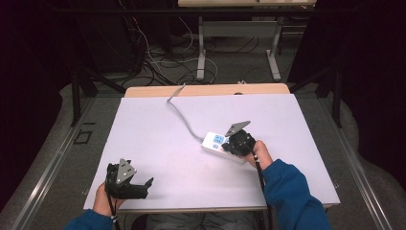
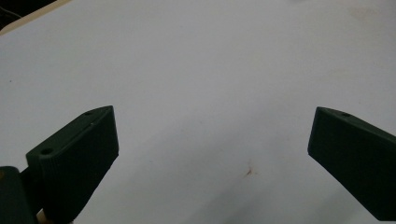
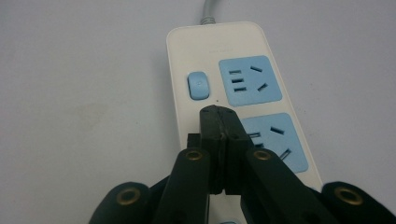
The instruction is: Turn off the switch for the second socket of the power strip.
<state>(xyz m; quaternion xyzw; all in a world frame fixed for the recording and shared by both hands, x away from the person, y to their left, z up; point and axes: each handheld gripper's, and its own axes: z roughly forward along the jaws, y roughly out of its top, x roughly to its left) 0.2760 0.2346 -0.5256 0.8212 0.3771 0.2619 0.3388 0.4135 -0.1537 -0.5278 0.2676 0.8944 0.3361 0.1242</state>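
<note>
White and blue, the power strip [image 1: 216, 143] lies on the pale table [image 1: 158, 139] right of the middle in the high view, its grey cable [image 1: 182, 115] curving away to the far edge. The right gripper [image 1: 238, 142] sits over the near end of the strip, held by a hand in a blue sleeve [image 1: 287, 191]. The left gripper [image 1: 143, 186] rests near the front left corner, well apart from the strip, its jaws spread with nothing between them.

From the left gripper view, the left gripper [image 2: 212, 140] shows two black jaws standing wide apart over bare table [image 2: 201, 60], with a small brown mark [image 2: 250, 171] on the surface between them.

Seen in the right gripper view, the right gripper [image 3: 219, 114] has its jaws pressed together, gripping nothing, the tips just over the power strip [image 3: 187, 51] below its blue switch [image 3: 198, 85] and beside the blue sockets [image 3: 250, 80]. Whether the tips touch the strip cannot be told.
</note>
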